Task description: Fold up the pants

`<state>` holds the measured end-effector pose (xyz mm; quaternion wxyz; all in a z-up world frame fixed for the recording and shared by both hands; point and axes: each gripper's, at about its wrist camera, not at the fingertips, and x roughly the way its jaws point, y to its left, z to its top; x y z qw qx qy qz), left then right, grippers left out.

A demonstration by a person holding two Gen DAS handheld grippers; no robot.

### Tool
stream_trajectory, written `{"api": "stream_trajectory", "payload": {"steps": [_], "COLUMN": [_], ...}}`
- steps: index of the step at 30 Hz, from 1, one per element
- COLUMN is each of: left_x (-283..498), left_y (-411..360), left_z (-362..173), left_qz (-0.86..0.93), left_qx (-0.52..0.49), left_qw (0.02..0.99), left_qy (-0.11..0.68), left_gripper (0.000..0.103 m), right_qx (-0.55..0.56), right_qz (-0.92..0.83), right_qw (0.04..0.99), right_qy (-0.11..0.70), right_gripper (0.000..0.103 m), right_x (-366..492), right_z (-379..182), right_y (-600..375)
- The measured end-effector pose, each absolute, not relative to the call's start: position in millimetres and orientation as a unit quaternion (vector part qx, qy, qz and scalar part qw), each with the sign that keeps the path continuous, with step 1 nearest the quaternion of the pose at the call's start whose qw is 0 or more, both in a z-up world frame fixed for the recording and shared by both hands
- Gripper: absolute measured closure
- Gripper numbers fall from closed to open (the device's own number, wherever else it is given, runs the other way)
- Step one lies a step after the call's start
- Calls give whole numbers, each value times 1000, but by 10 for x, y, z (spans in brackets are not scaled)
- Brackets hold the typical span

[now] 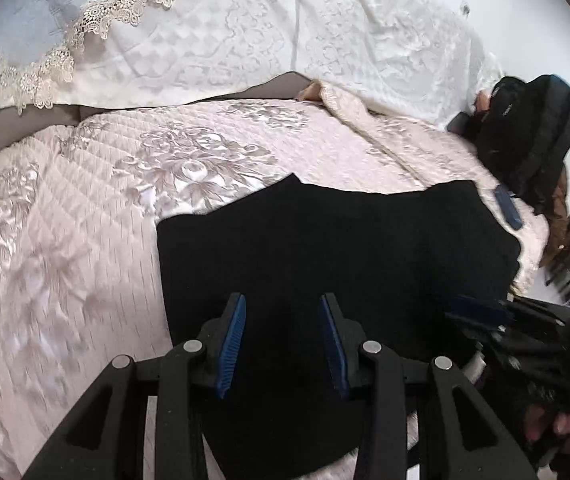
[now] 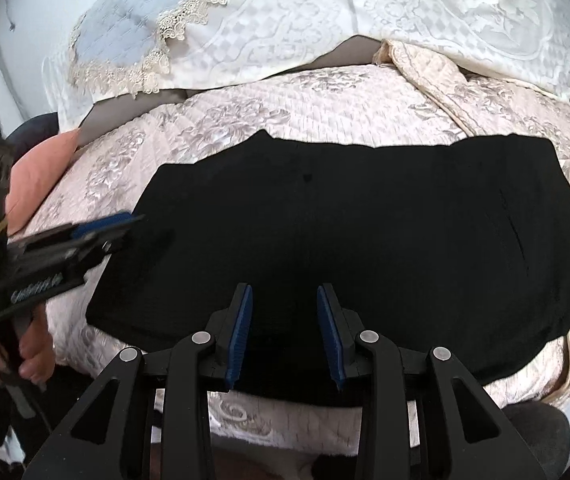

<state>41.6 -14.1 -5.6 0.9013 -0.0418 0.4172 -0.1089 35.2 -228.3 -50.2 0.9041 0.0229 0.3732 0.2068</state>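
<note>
The black pants [image 1: 325, 240] lie flat in a wide folded rectangle on a pink quilted bedspread [image 1: 65, 220]. My left gripper [image 1: 283, 300] hovers over their near left part, its blue pads apart with nothing between them. In the right wrist view the pants [image 2: 345, 220] fill the middle. My right gripper [image 2: 283, 290] stands open above their near edge, also holding nothing. The left gripper [image 2: 101, 228] shows blurred at the pants' left edge in the right wrist view. The right gripper [image 1: 477, 312] shows blurred at their right edge in the left wrist view.
White lace-trimmed covers [image 1: 245, 32] rise behind the bedspread. A black bag [image 1: 533, 140] and a dark blue flat object [image 1: 509, 208] sit at the bed's right end. A pink cushion [image 2: 41, 168] lies at the left. A hand [image 2: 33, 352] holds the left gripper's handle.
</note>
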Motion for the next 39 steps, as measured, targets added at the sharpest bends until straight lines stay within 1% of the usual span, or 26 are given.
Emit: {"api": "stream_trajectory", "payload": {"steps": [4, 5, 7, 9, 10, 11, 12, 14, 15, 22, 26, 31, 36, 37, 39], "left_x": [491, 483, 394, 325, 301, 267, 234, 192, 181, 148, 171, 216, 242, 246, 245], "left_y": [-271, -315, -379, -384, -373, -367, -370, -356, -334, -255, -247, -273, -295, -300, -301], "left_z": [-245, -297, -295, -258, -242, -226, -205, -178, -175, -152, -138, -140, -157, -164, -179], "left_qz": [-128, -131, -130, -145, -148, -149, -150, -146, -146, -129, -125, -123, -124, -124, -122], "left_qx": [-37, -31, -11, -22, -31, -37, -38, -43, -50, -60, -55, -51, -49, -49, -49], "left_qw": [886, 881, 888, 883, 882, 881, 882, 883, 882, 885, 886, 885, 883, 883, 881], "left_qy": [445, 453, 441, 445, 447, 447, 446, 445, 446, 443, 443, 445, 450, 451, 454], "left_gripper": [63, 63, 62, 62, 62, 62, 62, 62, 62, 62, 62, 62, 62, 62, 62], "right_qx": [-6, -5, 13, 35, 42, 48, 58, 82, 104, 233, 314, 400, 437, 438, 446], "right_qz": [197, 199, 204, 198, 193, 188, 177, 158, 148, 75, 29, 11, 42, 43, 43], "right_qw": [897, 898, 897, 899, 901, 903, 907, 914, 916, 912, 893, 861, 839, 838, 835], "right_qy": [396, 392, 392, 389, 385, 382, 377, 365, 359, 331, 321, 315, 321, 322, 320], "right_gripper": [69, 69, 69, 68, 65, 58, 55, 45, 43, 42, 39, 37, 37, 34, 33], "right_x": [407, 400, 386, 373, 362, 354, 343, 321, 311, 222, 159, 135, 302, 331, 382], "right_z": [-620, -642, -626, -588, -566, -545, -516, -473, -451, -437, -586, -786, -845, -840, -837], "right_y": [-2214, -2226, -2298, -2415, -2478, -2533, -2627, -2808, -2955, -3797, -4241, -4565, -4595, -4601, -4618]}}
